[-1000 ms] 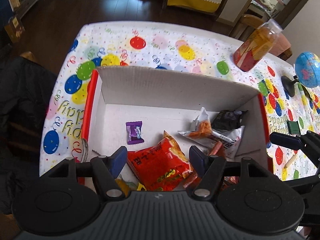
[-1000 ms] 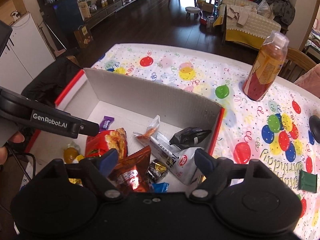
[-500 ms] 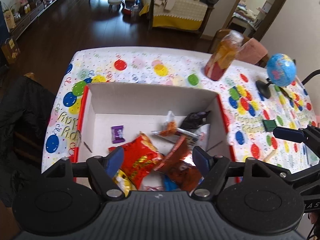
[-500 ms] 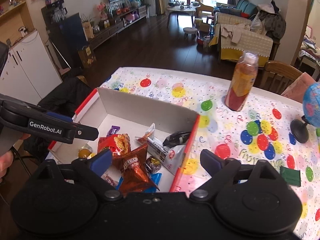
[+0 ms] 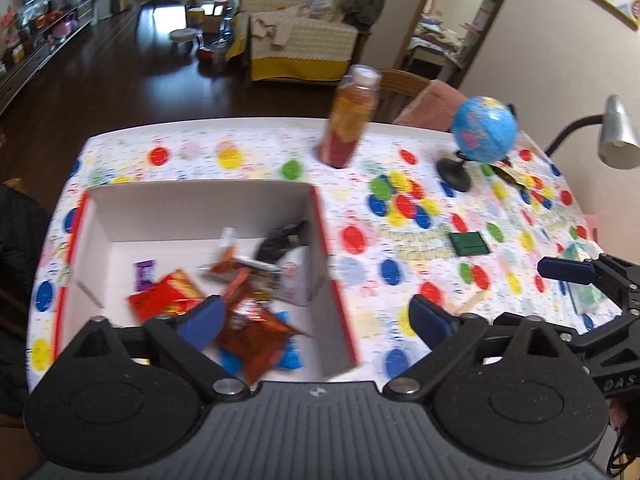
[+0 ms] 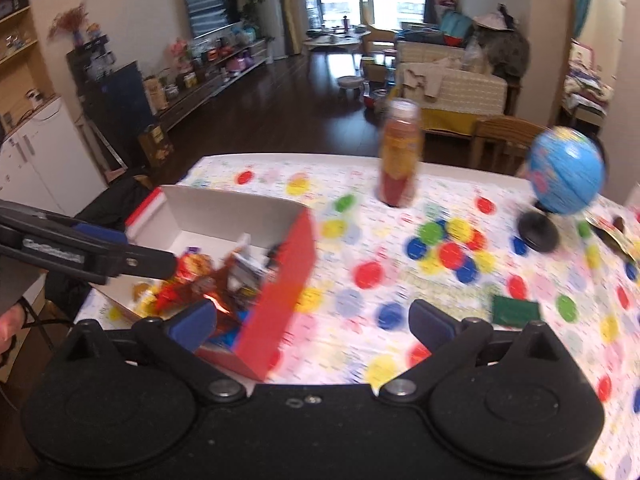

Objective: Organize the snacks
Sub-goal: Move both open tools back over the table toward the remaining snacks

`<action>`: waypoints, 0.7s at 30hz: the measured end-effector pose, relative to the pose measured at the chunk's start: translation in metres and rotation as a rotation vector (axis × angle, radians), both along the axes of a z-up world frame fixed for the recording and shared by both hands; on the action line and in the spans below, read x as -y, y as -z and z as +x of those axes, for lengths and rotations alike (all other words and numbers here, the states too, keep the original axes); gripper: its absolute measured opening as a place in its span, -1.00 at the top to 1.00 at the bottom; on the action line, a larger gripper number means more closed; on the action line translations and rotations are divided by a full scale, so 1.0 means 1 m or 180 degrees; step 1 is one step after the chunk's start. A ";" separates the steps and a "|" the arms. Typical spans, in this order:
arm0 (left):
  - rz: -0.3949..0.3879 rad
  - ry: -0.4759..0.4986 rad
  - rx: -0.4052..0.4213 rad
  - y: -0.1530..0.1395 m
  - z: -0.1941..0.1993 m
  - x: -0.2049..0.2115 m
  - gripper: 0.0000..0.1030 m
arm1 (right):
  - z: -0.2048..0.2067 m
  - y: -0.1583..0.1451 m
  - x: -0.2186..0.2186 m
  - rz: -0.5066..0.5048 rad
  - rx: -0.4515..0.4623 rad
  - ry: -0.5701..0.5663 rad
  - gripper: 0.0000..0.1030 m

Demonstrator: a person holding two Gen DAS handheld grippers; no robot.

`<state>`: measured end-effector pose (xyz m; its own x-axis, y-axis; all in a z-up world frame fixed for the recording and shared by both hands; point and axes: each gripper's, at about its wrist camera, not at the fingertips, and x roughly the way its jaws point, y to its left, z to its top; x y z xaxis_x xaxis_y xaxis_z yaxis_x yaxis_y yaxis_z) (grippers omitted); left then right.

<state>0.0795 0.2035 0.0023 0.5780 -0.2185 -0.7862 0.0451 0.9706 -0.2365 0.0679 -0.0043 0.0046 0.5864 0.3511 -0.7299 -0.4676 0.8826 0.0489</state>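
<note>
Motion blur leaves little to read: white letters that look like "BAS" (cut off at the frame edge) stand on the right gripper (image 5: 576, 304); the snack wrappers' print is illegible.

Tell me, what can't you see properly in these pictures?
- Snack wrappers: left wrist view, print blurred, unreadable.
- Box: right wrist view, near end hidden behind the right tongs.
- Left tongs: right wrist view, lettering smeared.
- Lamp: left wrist view, its base hidden.
- Bottle: right wrist view, label too blurred.
</note>
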 end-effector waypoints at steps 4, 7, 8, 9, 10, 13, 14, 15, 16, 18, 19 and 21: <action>-0.0005 0.0069 0.0080 0.002 0.002 0.038 -0.96 | 0.000 0.005 0.050 -0.0015 0.0026 0.0153 -1.00; 0.0011 0.0105 0.0102 0.008 0.007 0.069 -0.96 | 0.003 0.009 0.088 -0.0067 0.0065 0.0312 -1.00; 0.0033 0.0113 0.0110 0.010 0.009 0.080 -0.96 | 0.006 0.010 0.100 -0.0058 0.0052 0.0364 -1.00; 0.0061 0.0124 0.0108 0.012 0.012 0.091 -0.96 | 0.008 0.013 0.112 -0.0055 0.0042 0.0412 -1.00; 0.0092 0.0133 0.0103 0.014 0.015 0.103 -0.96 | 0.011 0.015 0.124 -0.0065 0.0034 0.0467 -1.00; 0.0180 0.0198 0.0079 0.020 0.025 0.137 -0.96 | 0.018 0.021 0.154 -0.0156 0.0020 0.0550 -1.00; 0.0191 0.0225 0.0066 0.022 0.029 0.148 -0.96 | 0.021 0.023 0.163 -0.0183 0.0019 0.0550 -1.00; 0.0203 0.0254 0.0054 0.025 0.032 0.158 -0.96 | 0.024 0.026 0.171 -0.0202 0.0010 0.0554 -1.00; 0.0224 0.0286 0.0043 0.028 0.035 0.168 -0.96 | 0.028 0.028 0.179 -0.0217 -0.0009 0.0566 -0.99; 0.0277 0.0359 0.0040 0.034 0.041 0.188 -0.96 | 0.036 0.033 0.194 -0.0235 -0.0048 0.0586 -0.99; 0.0313 0.0398 0.0036 0.037 0.044 0.198 -0.96 | 0.040 0.036 0.201 -0.0242 -0.0066 0.0605 -0.98; 0.0393 0.0472 0.0023 0.045 0.050 0.215 -0.96 | 0.050 0.041 0.214 -0.0232 -0.0113 0.0621 -0.97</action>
